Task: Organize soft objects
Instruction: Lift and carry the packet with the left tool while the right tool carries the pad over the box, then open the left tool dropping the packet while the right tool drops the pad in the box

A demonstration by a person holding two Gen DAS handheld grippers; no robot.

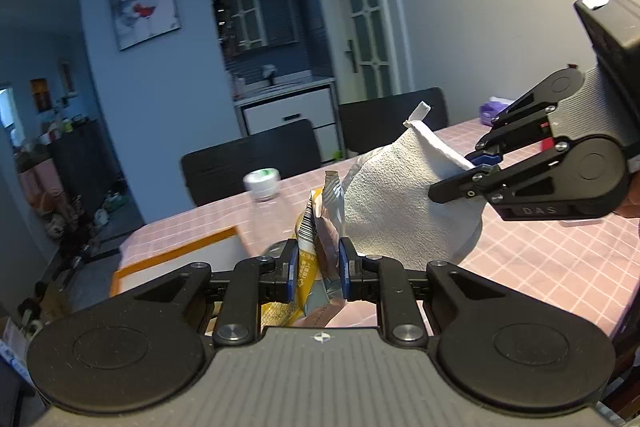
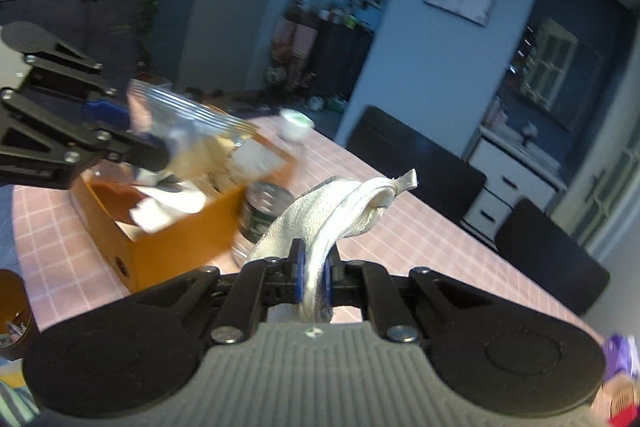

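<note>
The left claw (image 1: 318,273) is clamped on a bunch of yellow and silver foil snack sachets (image 1: 320,227); the right claw (image 2: 314,279) pinches a white textured cloth (image 2: 320,223). Both hang above the pink checked desk (image 1: 540,259). Keep both grips firm and lower each load squarely over the open orange cardboard box (image 2: 180,243) at the left.

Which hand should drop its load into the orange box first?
Probably left: its tongs hold the snack packets right above the open orange cardboard box, while the right tongs grip the white cloth beside it.
</note>
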